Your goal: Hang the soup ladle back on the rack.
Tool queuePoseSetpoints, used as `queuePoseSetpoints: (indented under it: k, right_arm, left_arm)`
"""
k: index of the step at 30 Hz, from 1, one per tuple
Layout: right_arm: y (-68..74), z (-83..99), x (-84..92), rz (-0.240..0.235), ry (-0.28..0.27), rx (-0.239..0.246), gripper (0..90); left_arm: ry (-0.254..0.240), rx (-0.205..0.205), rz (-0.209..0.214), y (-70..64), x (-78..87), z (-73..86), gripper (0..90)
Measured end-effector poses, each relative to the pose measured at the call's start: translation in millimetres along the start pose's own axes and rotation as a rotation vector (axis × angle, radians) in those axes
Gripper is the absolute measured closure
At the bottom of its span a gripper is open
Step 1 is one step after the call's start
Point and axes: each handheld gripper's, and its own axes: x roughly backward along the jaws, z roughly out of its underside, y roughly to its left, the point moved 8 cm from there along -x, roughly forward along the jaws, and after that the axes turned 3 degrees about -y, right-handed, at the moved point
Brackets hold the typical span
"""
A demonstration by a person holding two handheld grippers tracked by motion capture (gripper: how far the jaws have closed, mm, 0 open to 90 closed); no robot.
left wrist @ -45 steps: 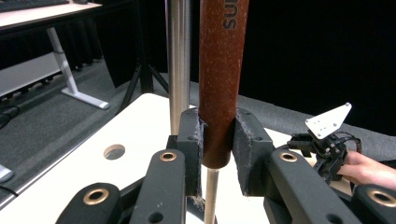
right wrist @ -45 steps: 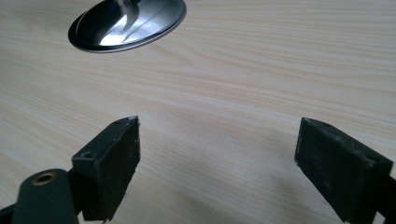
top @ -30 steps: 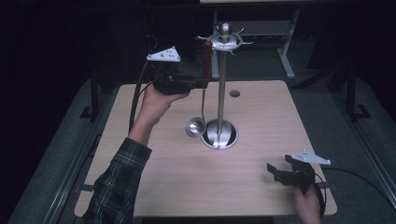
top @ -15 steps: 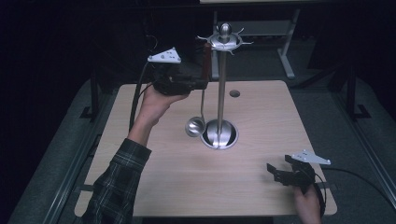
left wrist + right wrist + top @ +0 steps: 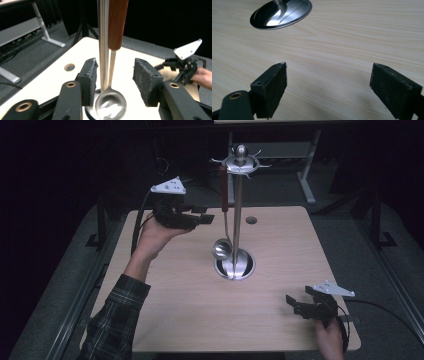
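Ladle hangs from a hook at the top of the stand, its brown handle up beside the pole and its steel bowl low, just above the stand's round base. In the left gripper view the ladle and the pole stand side by side past my two pads, and neither pad presses on it. My left gripper has just been opening its jaws; they now stand about half apart, released, with nothing clamped. The ladle's thin shaft shows in the gap between the pads but farther off.

My left hand holds that gripper raised above the table, level, with the jaws pointing at the handle, just short of it. My forearm in a plaid sleeve comes up from the table's near left corner.

My right gripper lies low at the table's near right edge, well apart from the stand. Its jaws are spread wide over bare wood, holding nothing, and in the right gripper view the stand's base lies ahead of them.
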Motion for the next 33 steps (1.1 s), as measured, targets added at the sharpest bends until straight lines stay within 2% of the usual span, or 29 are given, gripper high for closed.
queuePoseSetpoints:
  k: [6, 12, 13, 21, 33]
  right_arm:
    - [0.5, 0.2, -0.1, -0.003, 0.004, 0.002, 13.6]
    - [1.3, 0.2, -0.4, 0.002, 0.003, 0.01, 13.6]
    - [1.3, 0.2, -0.4, 0.002, 0.003, 0.01, 13.6]
    - [1.3, 0.0, -0.6, 0.002, 0.002, 0.007, 13.6]
    - [1.5, 0.1, -1.0, 0.005, 0.002, 0.007, 13.6]
  left_arm:
    - [0.028, 0.0, -0.023, -0.2, 10.9, 17.6, 46.9]
    - [0.048, 0.024, -0.057, -2.3, 22.3, 42.3, 43.4]
    - [0.048, 0.024, -0.057, -2.3, 22.3, 42.3, 42.9]
    - [0.087, 0.037, -0.084, -4.2, 31.1, 73.2, 39.5]
    - [0.142, 0.087, -0.116, -4.7, 40.1, 129.2, 35.0]
